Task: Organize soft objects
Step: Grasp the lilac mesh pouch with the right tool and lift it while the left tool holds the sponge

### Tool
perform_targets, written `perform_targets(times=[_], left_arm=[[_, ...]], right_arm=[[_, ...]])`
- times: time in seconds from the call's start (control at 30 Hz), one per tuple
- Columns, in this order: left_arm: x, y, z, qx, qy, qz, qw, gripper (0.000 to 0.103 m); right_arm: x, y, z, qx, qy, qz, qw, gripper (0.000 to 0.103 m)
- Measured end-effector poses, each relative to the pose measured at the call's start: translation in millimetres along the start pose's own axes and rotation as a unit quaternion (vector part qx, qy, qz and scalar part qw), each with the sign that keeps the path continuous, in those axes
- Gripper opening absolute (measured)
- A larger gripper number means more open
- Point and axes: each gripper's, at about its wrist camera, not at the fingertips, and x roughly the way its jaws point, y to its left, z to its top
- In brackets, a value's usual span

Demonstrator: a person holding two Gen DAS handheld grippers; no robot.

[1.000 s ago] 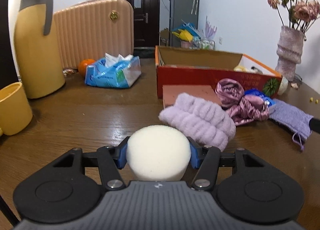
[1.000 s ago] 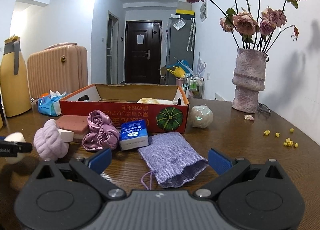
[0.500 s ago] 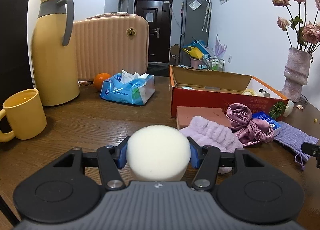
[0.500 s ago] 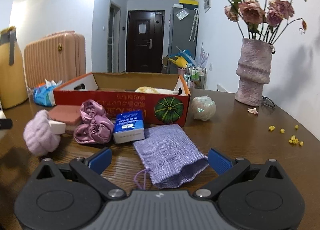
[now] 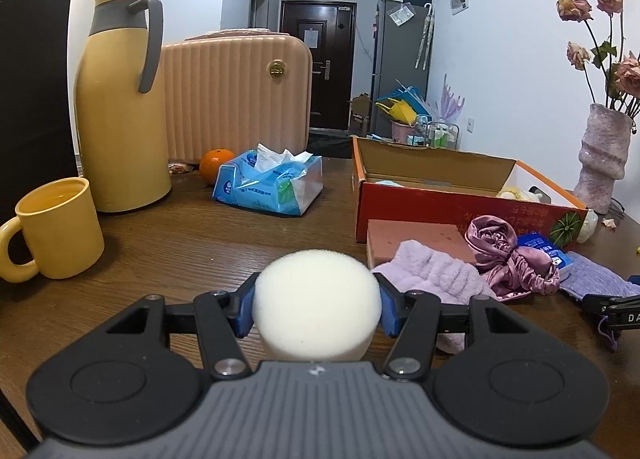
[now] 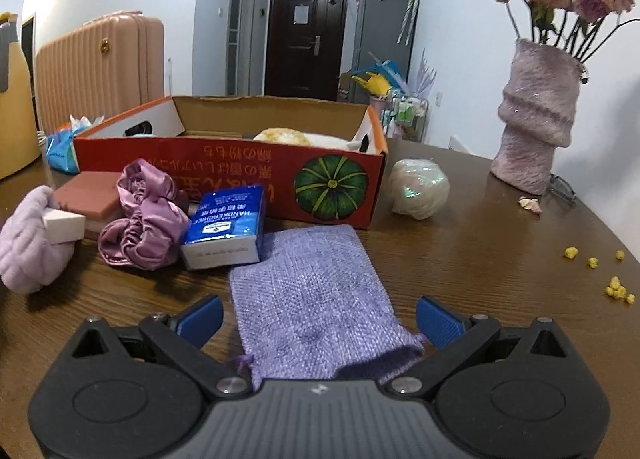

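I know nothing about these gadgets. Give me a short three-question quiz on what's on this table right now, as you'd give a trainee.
1. True or false: the left hand-held gripper is squeezing a white sponge.
2. What lies between the open fingers of the right hand-held gripper? A) the blue tissue pack B) the purple cloth pouch C) the pink scrunchie
3. Fill in: the picture printed on the red cardboard box shows a green ____.

Key
1. True; both pads press its sides.
2. B; the fingers stand wide on either side without touching it.
3. Pumpkin.
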Motion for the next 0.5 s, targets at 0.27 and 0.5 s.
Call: perform_targets(times=[0.27,0.5], left_arm=[[2,3,1,-0.004,0.001,0.007,1.0000,0.058],[3,2,0,-0.004,0.002,0.008,1.0000,0.058]], right_arm=[[22,-7,7,0.013,0.028,0.024,0.999,0.096],[27,-12,7,0.028,0.032,0.040,0.998,0.067]])
